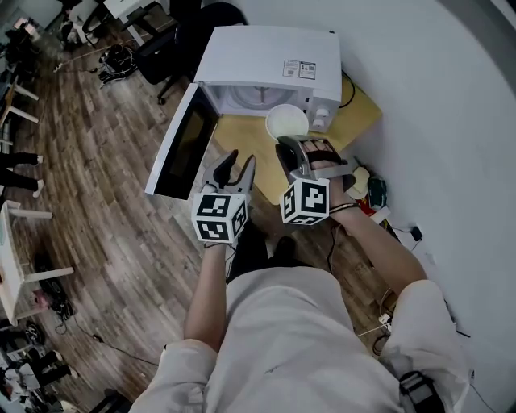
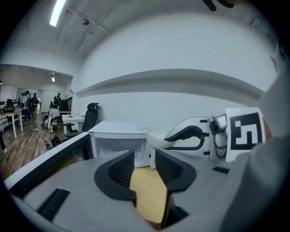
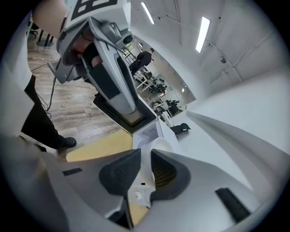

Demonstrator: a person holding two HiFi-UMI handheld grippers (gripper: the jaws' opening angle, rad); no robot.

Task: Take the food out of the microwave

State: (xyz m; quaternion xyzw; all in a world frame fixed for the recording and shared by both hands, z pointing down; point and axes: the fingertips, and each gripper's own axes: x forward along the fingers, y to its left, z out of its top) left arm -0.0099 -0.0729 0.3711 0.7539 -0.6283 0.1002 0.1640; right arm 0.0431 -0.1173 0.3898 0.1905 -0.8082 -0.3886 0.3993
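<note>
The white bowl (image 1: 286,123) was held just outside the open microwave (image 1: 266,56), above the tabletop (image 1: 242,141). Its contents could not be made out. Its near rim was hidden by the right hand-held gripper (image 1: 290,149), whose jaws were clamped narrowly on it. The left hand-held gripper (image 1: 242,161) was spread wide, with nothing held.

place: open-plan office — a shared workspace | floor: wood planks (image 1: 105,202), loose cables (image 1: 50,300) on them | furniture: black office chair (image 2: 92,112), desks (image 2: 11,116), people (image 2: 31,100) far off | ceiling: long strip lights (image 2: 57,12) | near: microwave (image 1: 266,60) on a small wooden table (image 1: 239,139) — against a plain white wall (image 1: 435,105)
</note>
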